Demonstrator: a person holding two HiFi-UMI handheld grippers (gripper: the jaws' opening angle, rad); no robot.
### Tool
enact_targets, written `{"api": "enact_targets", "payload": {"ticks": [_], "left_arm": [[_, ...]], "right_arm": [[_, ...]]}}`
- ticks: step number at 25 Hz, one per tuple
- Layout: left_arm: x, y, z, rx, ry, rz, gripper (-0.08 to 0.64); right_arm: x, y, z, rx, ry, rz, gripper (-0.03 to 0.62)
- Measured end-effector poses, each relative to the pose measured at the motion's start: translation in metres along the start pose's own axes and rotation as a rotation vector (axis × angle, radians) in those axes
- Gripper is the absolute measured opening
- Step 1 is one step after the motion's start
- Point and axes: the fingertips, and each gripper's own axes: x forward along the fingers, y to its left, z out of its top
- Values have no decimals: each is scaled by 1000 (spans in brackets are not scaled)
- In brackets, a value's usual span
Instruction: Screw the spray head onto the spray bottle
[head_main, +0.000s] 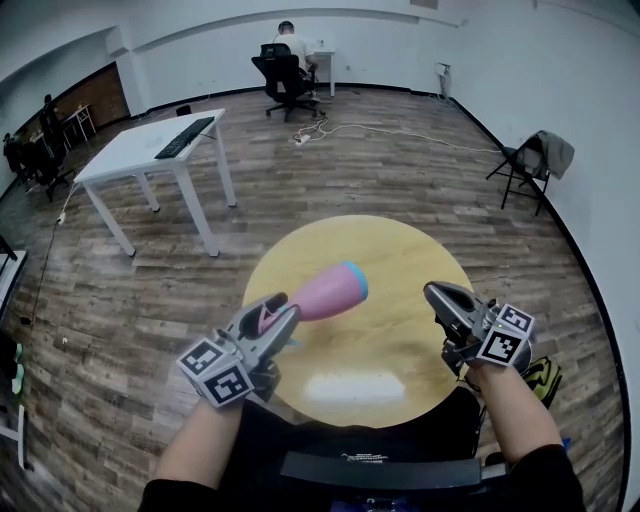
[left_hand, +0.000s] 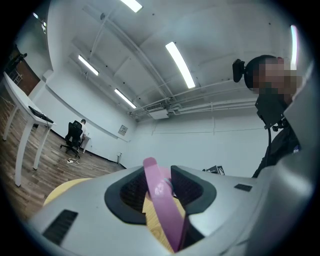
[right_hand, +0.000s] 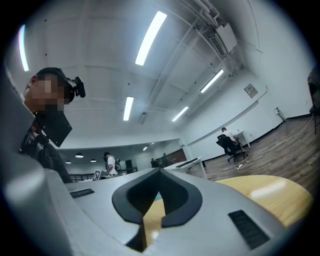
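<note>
L gripper (head_main: 285, 313) clamps pink spray bottle (head_main: 330, 291) by its narrow end, contents not visible, above round table (head_main: 400, 250); R gripper (head_main: 433, 293) closed, empty.

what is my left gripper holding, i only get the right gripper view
Observer: A pink bottle, clamped in the left gripper.
Operator: is it resting on the table
Observer: It doesn't look so. It is held roughly level over the round table, with its blue end pointing away from the person.
Operator: where's my right gripper relative to it
Observer: In the head view the right gripper is off to the bottle's right, apart from it and not touching.
</note>
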Motion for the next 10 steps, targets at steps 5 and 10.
{"api": "enact_targets", "payload": {"ticks": [5,10], "left_arm": [[1,-1,0,4,7,-4,164],[3,-7,0,6,9,-14,164]], "right_arm": [[3,1,0,-1,3,8,12],[0,5,0,-4,7,13,11]]}}
